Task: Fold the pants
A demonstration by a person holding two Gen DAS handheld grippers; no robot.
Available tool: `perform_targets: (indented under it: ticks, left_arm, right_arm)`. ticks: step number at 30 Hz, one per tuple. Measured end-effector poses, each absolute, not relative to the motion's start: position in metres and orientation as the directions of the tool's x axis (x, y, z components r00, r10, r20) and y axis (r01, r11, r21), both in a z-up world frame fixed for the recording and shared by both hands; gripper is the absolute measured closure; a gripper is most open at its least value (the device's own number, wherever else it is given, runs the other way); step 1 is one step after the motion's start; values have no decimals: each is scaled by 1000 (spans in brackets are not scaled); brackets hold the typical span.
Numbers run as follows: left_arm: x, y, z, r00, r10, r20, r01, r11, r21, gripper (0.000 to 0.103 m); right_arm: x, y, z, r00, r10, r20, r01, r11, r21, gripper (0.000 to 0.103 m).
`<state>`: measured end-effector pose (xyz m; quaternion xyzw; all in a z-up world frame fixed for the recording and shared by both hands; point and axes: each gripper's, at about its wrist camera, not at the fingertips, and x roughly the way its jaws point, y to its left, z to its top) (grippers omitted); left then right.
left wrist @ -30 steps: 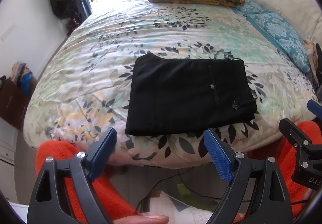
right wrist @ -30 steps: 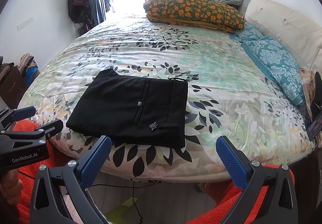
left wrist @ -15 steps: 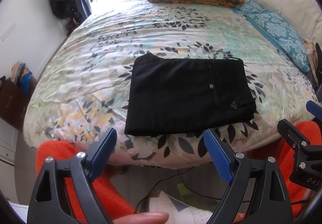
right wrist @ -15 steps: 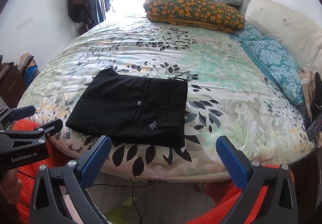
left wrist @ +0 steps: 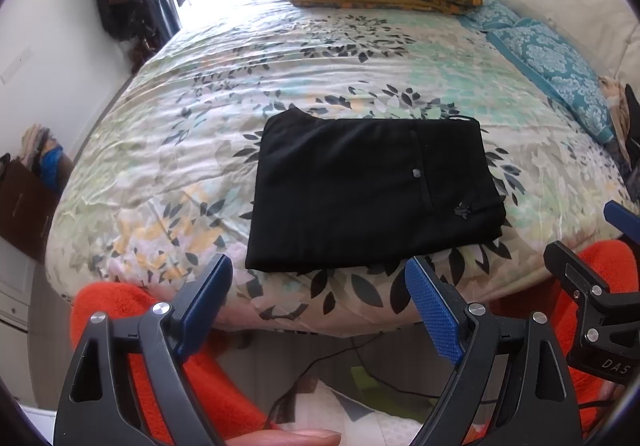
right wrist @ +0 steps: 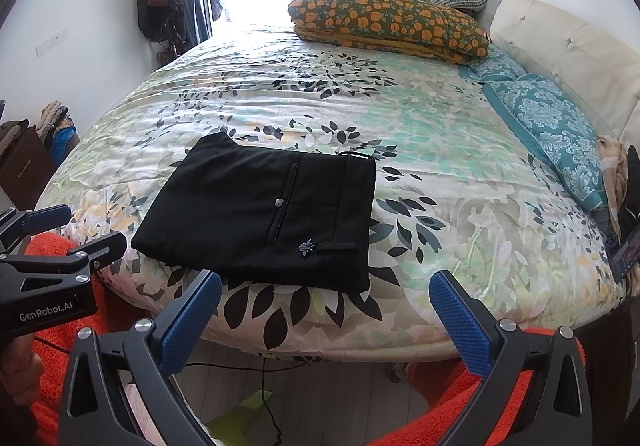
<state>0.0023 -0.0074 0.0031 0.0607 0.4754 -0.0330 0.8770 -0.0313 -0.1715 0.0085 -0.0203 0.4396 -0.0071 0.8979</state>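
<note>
Black pants [left wrist: 368, 193] [right wrist: 260, 213] lie folded into a flat rectangle near the front edge of the bed [left wrist: 160, 149] [right wrist: 460, 173], with a button and a small emblem facing up. My left gripper [left wrist: 320, 278] hangs open just off the bed's edge, below and in front of the pants, with nothing between its blue pads. My right gripper [right wrist: 324, 294] is open too, held back from the bed edge to the right of the pants, and empty. Each gripper shows at the side of the other's view.
A folded orange-patterned quilt [right wrist: 388, 21] lies at the far end of the bed, teal pillows [right wrist: 548, 125] along the right by the cream headboard [right wrist: 568, 57]. Orange fleece legs [left wrist: 132, 346] stand below the grippers. A cable [right wrist: 268, 386] runs across the floor. Clothes hang at the left wall [right wrist: 160, 1].
</note>
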Motion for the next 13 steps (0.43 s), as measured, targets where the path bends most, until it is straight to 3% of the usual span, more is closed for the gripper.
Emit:
perform_targets:
  ticks: [13]
  left_arm:
    - [3,-6,4,548,-5,-836,119,990,72,13]
  right_arm:
    - [-31,-171,8,609,-31,-793,-10,999,-46,0]
